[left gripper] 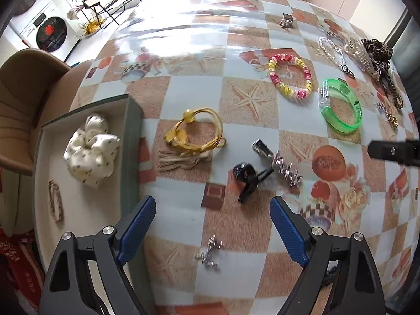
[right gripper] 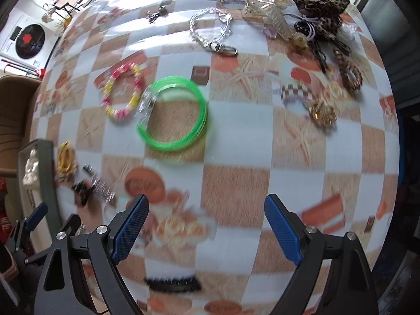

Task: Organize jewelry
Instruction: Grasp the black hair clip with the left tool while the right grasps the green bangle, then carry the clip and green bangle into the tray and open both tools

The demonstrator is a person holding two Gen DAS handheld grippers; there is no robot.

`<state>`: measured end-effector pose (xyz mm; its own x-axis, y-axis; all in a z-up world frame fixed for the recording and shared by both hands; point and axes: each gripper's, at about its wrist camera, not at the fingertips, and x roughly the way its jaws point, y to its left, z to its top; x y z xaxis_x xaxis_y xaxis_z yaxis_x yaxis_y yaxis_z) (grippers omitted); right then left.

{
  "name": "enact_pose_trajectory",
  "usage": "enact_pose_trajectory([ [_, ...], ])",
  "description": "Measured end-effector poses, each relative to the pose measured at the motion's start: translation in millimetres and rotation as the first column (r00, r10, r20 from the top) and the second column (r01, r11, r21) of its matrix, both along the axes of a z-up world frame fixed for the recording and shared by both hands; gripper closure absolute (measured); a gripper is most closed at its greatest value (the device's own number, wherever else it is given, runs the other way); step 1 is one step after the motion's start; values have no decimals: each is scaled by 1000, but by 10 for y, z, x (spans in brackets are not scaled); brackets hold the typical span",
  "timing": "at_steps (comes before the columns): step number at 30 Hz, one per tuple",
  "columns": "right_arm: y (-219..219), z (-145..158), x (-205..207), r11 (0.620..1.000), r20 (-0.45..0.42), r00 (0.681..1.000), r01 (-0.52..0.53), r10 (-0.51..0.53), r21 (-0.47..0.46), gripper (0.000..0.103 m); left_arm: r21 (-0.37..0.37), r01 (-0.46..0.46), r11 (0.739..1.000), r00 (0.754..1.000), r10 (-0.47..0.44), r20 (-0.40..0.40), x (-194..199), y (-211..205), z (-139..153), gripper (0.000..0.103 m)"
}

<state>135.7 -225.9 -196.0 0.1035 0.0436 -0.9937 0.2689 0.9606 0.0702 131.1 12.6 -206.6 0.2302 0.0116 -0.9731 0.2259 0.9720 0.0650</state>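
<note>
Left wrist view: both grippers' jaws wide and empty above scattered jewelry.

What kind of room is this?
Probably a home, maybe a dining or laundry corner: a table with a patterned plastic cloth, a washing machine by the wall, and a padded chair beside the table.

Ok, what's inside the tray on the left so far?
Inside the tray: a white patterned scrunchie and a brown braided band. The left gripper's frame covers the near corner, so anything there is hidden.
</note>
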Motion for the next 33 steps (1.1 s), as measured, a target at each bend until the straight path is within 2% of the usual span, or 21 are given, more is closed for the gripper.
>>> enact_pose_trajectory([
  [4,-87,-99,203,1000,14,1000,19,-18,-21,12,6,10,1000,1000,-9,-9,63,-46,-139,11],
  [6,-119,-139,288,999,20,999,26,-25,-30,12,13,17,1000,1000,-17,-18,84,-68,-210,24],
  [7,-129,-158,330,1000,17,1000,8,-8,-11,12,12,19,1000,999,-18,-31,91,-74,-251,24],
  [12,-121,-238,483,999,27,1000,6,-5,-39,12,-5,22,1000,1000,-22,-7,110,-115,-262,24],
  [17,17,-299,592,993,32,999,-16,20,-117,22,-24,38,999,999,-38,1,122,-222,-236,41],
  [19,54,-283,597,992,46,998,-24,30,-123,27,-41,44,998,999,-44,-1,124,-250,-227,57],
  [21,100,-260,605,991,59,997,-43,51,-130,40,-62,51,997,999,-52,-7,97,-302,-219,66],
  [22,134,-254,610,990,63,996,-53,62,-132,45,-54,54,997,999,-55,-4,90,-319,-215,66],
  [24,154,-230,562,989,67,995,-66,76,-134,73,-68,48,997,999,-49,-9,82,-322,-216,69],
  [25,152,-226,573,989,65,995,-66,75,-131,81,-82,42,996,999,-43,-15,73,-313,-209,76],
  [26,156,-224,572,990,63,996,-61,70,-130,92,-92,36,995,999,-38,-17,62,-308,-201,76],
  [27,127,-217,568,991,65,996,-49,58,-126,97,-108,29,994,999,-31,-21,41,-274,-210,76],
  [33,-13,-94,405,998,89,996,-21,27,-65,97,-164,6,986,1000,-8,-10,13,-171,-38,76],
])
